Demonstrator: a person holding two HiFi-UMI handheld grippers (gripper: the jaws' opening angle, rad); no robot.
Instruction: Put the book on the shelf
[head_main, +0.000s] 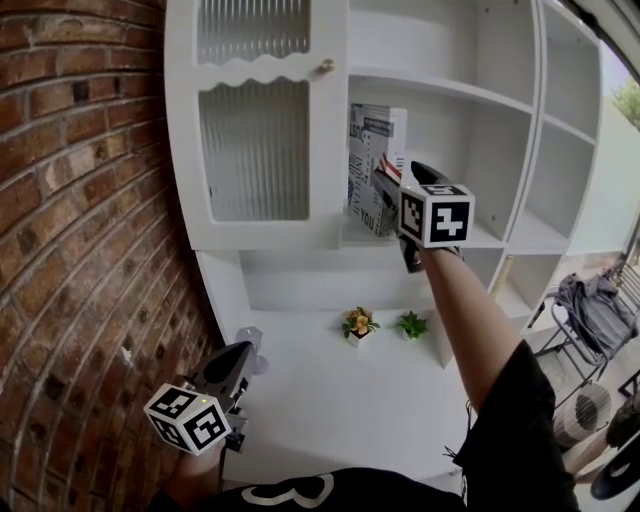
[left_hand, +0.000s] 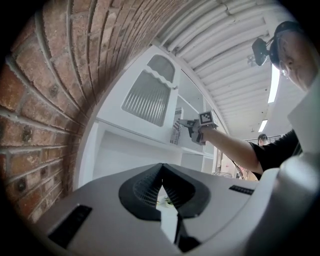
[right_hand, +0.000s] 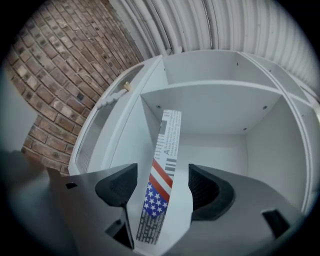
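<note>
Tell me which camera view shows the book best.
The right gripper view: the book stands close, spine toward the camera, between the open jaws, flag print clear. The head view shows its cover on the shelf, partly behind the right gripper. The left gripper view shows it small and far.

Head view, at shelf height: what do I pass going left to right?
brick wall → ribbed-glass cabinet door → book → empty shelf bay

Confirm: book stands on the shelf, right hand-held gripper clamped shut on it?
Wrong on the grip. The right gripper view shows the right hand-held gripper open, its jaws apart with the book between them unclamped. The book does stand on the shelf.
</note>
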